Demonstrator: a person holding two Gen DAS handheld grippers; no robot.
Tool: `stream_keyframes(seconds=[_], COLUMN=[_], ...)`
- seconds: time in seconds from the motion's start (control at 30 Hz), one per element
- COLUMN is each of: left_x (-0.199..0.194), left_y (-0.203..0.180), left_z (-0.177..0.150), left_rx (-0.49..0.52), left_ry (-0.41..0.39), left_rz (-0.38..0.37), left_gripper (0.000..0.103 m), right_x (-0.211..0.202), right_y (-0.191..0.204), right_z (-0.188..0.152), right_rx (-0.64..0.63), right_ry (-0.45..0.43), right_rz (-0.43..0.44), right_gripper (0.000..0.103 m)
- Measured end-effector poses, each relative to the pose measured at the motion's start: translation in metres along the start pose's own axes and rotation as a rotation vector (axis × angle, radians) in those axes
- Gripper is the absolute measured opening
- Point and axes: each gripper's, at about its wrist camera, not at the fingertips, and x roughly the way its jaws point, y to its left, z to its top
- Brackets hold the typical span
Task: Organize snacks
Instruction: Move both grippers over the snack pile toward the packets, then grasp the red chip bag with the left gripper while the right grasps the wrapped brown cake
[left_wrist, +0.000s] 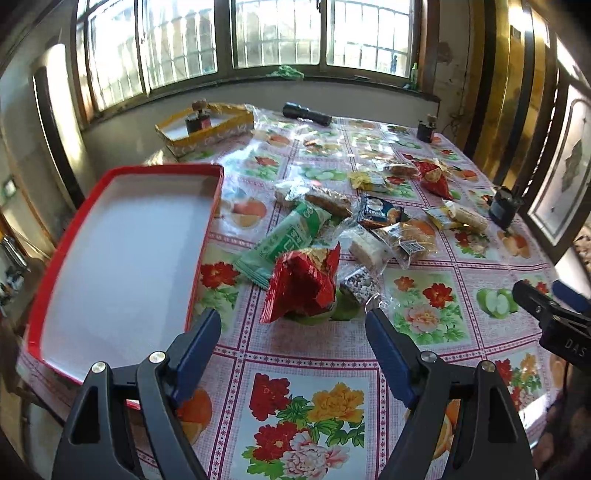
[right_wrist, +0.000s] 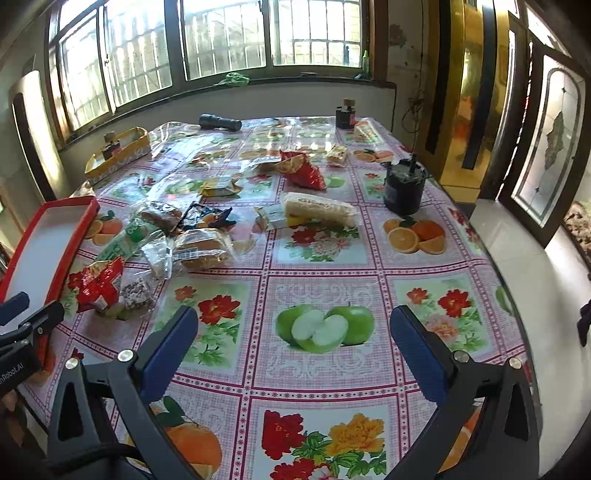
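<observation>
Several wrapped snacks lie scattered on the flowered tablecloth. Nearest my left gripper (left_wrist: 293, 319) is a red foil packet (left_wrist: 304, 284), with a green wrapper (left_wrist: 284, 240) and clear-wrapped cakes (left_wrist: 369, 249) just behind it. That gripper is open, nothing between its fingers, a little short of the red packet. A red-rimmed tray with a white floor (left_wrist: 122, 254) sits empty to its left. My right gripper (right_wrist: 293, 326) is open over bare cloth above a printed green apple. The red packet (right_wrist: 98, 284) and tray (right_wrist: 48, 236) lie to its left, and a long pale cake (right_wrist: 319, 210) lies ahead.
A yellow box (left_wrist: 207, 127) holding a small bottle stands at the far left. A black torch (left_wrist: 306, 113) lies at the back. A dark pot (right_wrist: 404, 190) and a small dark bottle (right_wrist: 345, 112) stand at the right. The table edge (right_wrist: 509, 280) drops off on the right.
</observation>
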Motion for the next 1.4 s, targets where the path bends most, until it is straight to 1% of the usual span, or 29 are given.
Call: stream_keyframes(seconds=[0.1, 0.33, 0.6, 0.73, 0.9, 1.03, 1.13, 1.2, 1.3, 1.33, 1.4], left_x=[0.005, 0.024, 0.041, 0.048, 0.063, 0.073, 0.08, 0.085, 0.094, 0.097, 0.104], left_y=[0.006, 0.01, -0.001, -0.003, 0.0, 0.001, 0.002, 0.002, 0.003, 0.004, 0.006], left_z=[-0.001, 0.004, 0.017, 0.023, 0.03, 0.034, 0.037, 0.038, 0.038, 0.038, 0.039], left_rx=[-0.01, -0.041, -0.015, -0.009, -0.015, -0.007, -0.002, 0.003, -0.001, -0.009, -0.027], left_ry=[0.019, 0.069, 0.092, 0.097, 0.125, 0.14, 0.153, 0.163, 0.178, 0.187, 0.205], left_rz=[-0.017, -0.042, -0.054, -0.049, -0.047, -0.047, -0.05, -0.051, -0.048, -0.056, -0.074], left_gripper=[0.081, 0.081, 0.081, 0.081, 0.081, 0.081, 0.081, 0.081, 0.081, 0.079, 0.077], right_x=[0.007, 0.017, 0.031, 0.041, 0.068, 0.098, 0.122, 0.133, 0.146, 0.147, 0.146], right_y=[-0.001, 0.005, 0.007, 0.015, 0.035, 0.048, 0.056, 0.061, 0.068, 0.071, 0.074], right_z=[-0.001, -0.002, 0.002, 0.012, 0.034, 0.048, 0.056, 0.058, 0.057, 0.056, 0.055], right_rx=[0.02, 0.012, 0.018, 0.013, -0.017, -0.042, -0.047, -0.066, -0.101, -0.114, -0.138], right_ry=[0.022, 0.045, 0.075, 0.083, 0.11, 0.159, 0.212, 0.237, 0.26, 0.247, 0.233], right_rz=[0.048, 0.088, 0.109, 0.152, 0.216, 0.235, 0.277, 0.279, 0.253, 0.25, 0.244], right_gripper=[0.103, 0.103, 0.103, 0.103, 0.103, 0.103, 0.103, 0.103, 0.103, 0.103, 0.098])
